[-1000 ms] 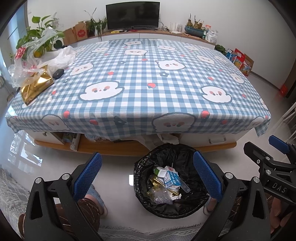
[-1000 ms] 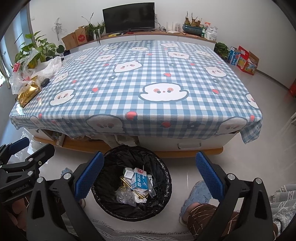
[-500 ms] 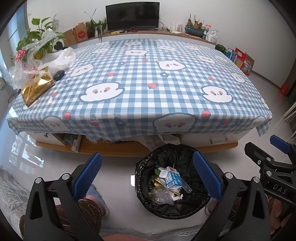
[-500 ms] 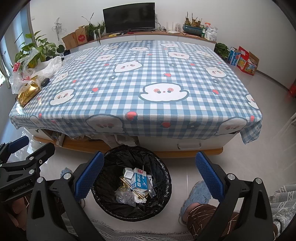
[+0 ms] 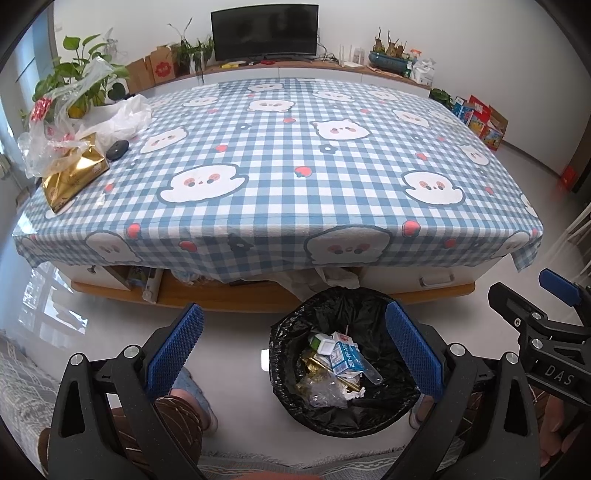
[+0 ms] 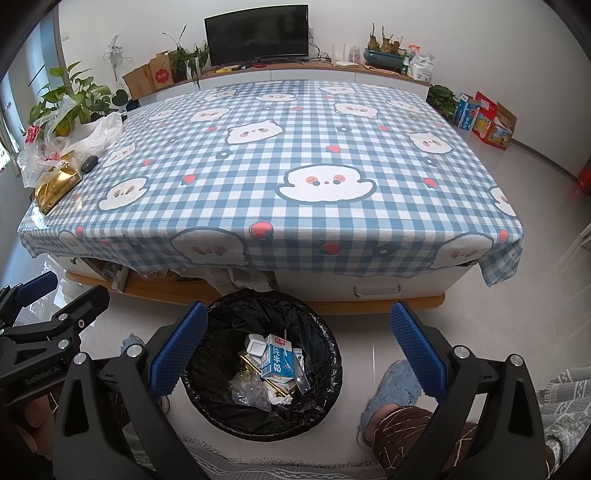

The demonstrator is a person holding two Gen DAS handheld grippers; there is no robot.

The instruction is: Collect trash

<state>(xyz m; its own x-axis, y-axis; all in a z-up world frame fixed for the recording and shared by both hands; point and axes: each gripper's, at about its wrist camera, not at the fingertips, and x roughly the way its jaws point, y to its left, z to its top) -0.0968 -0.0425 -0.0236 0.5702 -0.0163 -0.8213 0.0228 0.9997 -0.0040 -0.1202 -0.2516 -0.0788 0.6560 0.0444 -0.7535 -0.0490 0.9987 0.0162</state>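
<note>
**Holding position over the bin: both tools empty, desk largely cleared**

Nearest: my left tool (image 5: 291, 347), jaws wide apart, nothing between the blue pads; it hangs over the floor just left of the bin, and I judge it parked after a drop rather than reaching. My right tool (image 6: 295, 347), likewise spread and empty; the bin shows partly between its fingers. Each tool appears at the edge of the other's view, so the two sit side by side.

Below them: the person's knees and slippered feet either side of the bin, which suggests a seated posture facing the desk.

Next: the bin (image 6: 325, 398), round, lined with a black bag, standing on the pale floor just in front of the desk's near edge, presumably so that trash can be dropped in without a long carry. Contents: a blue-and-white milk carton (image 6: 277, 362); a small white tub (image 6: 255, 346); crumpled clear plastic (image 6: 251, 393); gold wrapper scraps; a clear spoon-like piece.

Beyond: the desk (image 5: 295, 206), low, under a blue checked cloth with cartoon faces; its middle and right are bare. At the far left corner: a gold foil packet (image 5: 74, 177), loose plastic bags (image 5: 92, 118) and a dark oval object (image 5: 117, 149). Whether these count as trash I cannot tell; if they do, they are what remains.

Farthest: a television (image 5: 264, 31) on a long sideboard; potted plants; boxes.
</note>
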